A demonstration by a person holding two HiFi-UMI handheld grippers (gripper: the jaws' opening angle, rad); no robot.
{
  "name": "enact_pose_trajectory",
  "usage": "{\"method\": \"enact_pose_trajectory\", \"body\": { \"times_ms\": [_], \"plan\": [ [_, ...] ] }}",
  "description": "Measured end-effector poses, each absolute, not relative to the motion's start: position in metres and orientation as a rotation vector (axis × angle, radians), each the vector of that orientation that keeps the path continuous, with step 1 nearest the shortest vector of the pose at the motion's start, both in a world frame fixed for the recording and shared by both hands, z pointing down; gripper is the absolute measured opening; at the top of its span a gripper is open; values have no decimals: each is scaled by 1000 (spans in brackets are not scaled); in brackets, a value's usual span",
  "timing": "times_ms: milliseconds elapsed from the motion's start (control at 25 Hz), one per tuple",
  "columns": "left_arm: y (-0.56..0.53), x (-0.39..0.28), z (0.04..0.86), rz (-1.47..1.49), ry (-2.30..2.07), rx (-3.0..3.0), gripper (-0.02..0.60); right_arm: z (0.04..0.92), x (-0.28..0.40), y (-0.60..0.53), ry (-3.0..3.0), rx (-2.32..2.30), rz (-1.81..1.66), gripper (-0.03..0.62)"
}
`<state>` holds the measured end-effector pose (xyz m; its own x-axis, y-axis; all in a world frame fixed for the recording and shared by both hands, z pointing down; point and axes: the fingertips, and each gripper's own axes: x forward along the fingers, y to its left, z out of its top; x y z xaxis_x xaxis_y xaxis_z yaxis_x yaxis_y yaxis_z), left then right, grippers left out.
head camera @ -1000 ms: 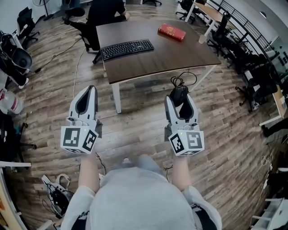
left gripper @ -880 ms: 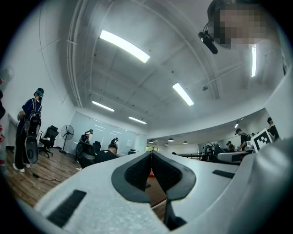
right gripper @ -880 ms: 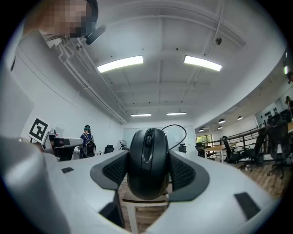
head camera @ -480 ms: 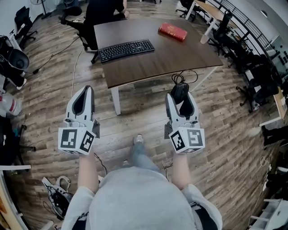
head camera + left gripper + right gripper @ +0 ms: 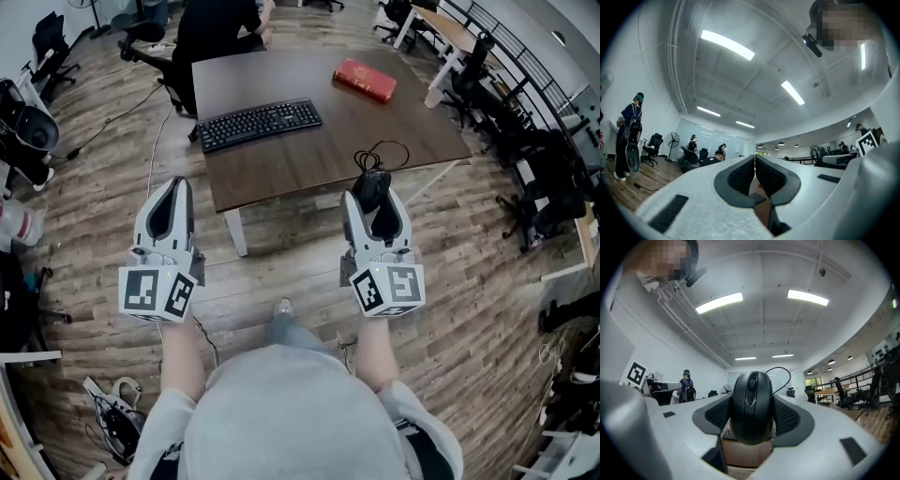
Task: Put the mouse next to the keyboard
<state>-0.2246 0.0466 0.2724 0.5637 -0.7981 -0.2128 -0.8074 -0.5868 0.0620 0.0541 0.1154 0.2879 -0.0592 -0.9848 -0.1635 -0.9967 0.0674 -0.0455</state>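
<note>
**Fingers: left pair closed on nothing, right pair clamped on the mouse**

Fingers of the left gripper (image 5: 754, 161) stand pressed together along their length. Only a hairline slit shows between the ribbed pads, and nothing is in it. This unit hangs over the plank floor (image 5: 94, 216), short of the table (image 5: 309, 164).

On the left half of the table lies the keyboard (image 5: 260, 124), black and set slightly askew. Bare dark tabletop lies off its right end.

Further right, the right gripper (image 5: 375, 211) holds the mouse (image 5: 751, 401). Both pads bear on its flanks at about mid-body, with the wheel and buttons facing the gripper's camera and the nose pointing forward out of the jaws. In the head view the mouse sits at the near edge of the table, off the surface and well apart from the keyboard. Its cable (image 5: 382, 153) runs forward and lies in a loose loop on the tabletop. A red book (image 5: 365, 80) lies towards the far right corner, clear of the work.

Assessment of handling:
- **Shell:** the mouse is judged light and rigid, with a smooth curved plastic shell.
- **Grip:** the sides are likely slippery and could let it pivot in the pads. The waist, as now gripped, is the sound place to hold it, and the buttons should be spared any pressure.
- **Cable:** it is limp and may drag or catch on the table edge, so slack should be allowed.
- **Placement:** the bare top beside the keyboard's right end looks a suitable landing spot.
</note>
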Motion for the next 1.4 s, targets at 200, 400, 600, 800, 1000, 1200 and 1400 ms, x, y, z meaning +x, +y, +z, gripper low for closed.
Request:
{"method": "enact_pose_trajectory", "body": {
  "times_ms": [200, 400, 600, 800, 1000, 1200, 1400],
  "plan": [
    [8, -200, 267, 384, 1444, -2720, 12, 284, 81, 72, 2208, -2017, 131, 258],
    [-25, -171, 265, 406, 1467, -2701, 11, 285, 109, 36, 2228, -1993, 135, 258],
    [-42, -143, 265, 410, 1481, -2685, 12, 290, 136, 14, 2247, -1969, 122, 256],
    [-54, -129, 271, 380, 1495, -2688, 11, 296, 149, -3, 2255, -1949, 102, 256],
    [-72, -125, 271, 369, 1502, -2684, 12, 298, 156, -23, 2252, -1949, 86, 256],
    [-102, -123, 276, 370, 1501, -2698, 12, 304, 161, -50, 2238, -1972, 77, 256],
    [-139, -118, 275, 383, 1486, -2706, 12, 303, 168, -83, 2219, -1992, 82, 256]
  ]
}}
